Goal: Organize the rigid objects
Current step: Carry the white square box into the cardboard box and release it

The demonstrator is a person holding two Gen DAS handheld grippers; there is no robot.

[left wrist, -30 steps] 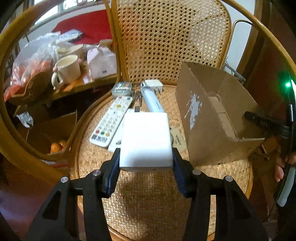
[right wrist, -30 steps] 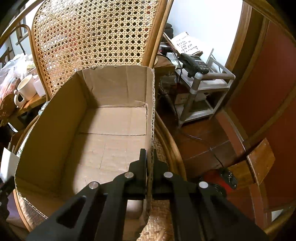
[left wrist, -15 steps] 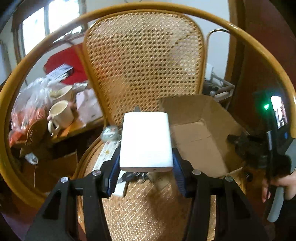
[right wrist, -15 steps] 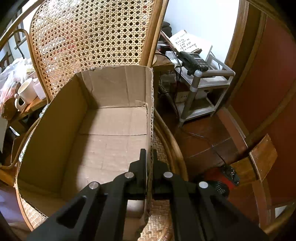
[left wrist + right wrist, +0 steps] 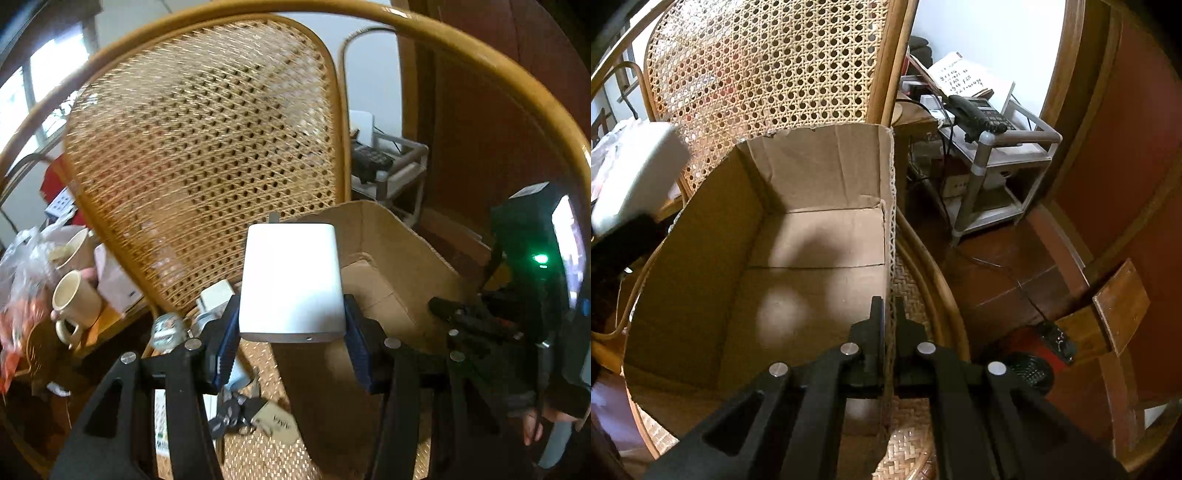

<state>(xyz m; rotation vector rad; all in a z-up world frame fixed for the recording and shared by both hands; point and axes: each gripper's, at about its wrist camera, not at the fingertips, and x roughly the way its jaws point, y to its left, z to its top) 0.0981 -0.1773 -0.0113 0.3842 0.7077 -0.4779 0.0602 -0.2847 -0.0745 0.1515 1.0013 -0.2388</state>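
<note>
The left tongs (image 5: 291, 332) are clamping a white rectangular device (image 5: 291, 280) between their blue pads (image 5: 225, 343), holding it in the air above the woven chair seat (image 5: 258, 454). Directly below the left tongs, a bunch of keys with a paper tag (image 5: 251, 415) is lying on the seat. Just to the right of the left tongs, the near left wall of the cardboard box (image 5: 388, 266) is rising, and the device is sitting level with the box's rim, partly over it.

The right tongs (image 5: 888, 314) are standing together, pinching the right wall of the cardboard box (image 5: 812, 236) near its front corner. Ahead and to the left of the right tongs, the box interior is lying open and bare, with only a shadow and a light patch on its floor. The device (image 5: 635, 173) is appearing at the far left of that view, outside and above the left wall.

Beyond both tongs, the cane chair back (image 5: 207, 155) is standing close behind the box. Left of the left tongs, cream mugs (image 5: 75, 299) are standing on a side surface. Right of the right tongs, a telephone (image 5: 979, 110) is resting on a small metal stand (image 5: 1001, 162) on a dark red floor (image 5: 1008, 273).
</note>
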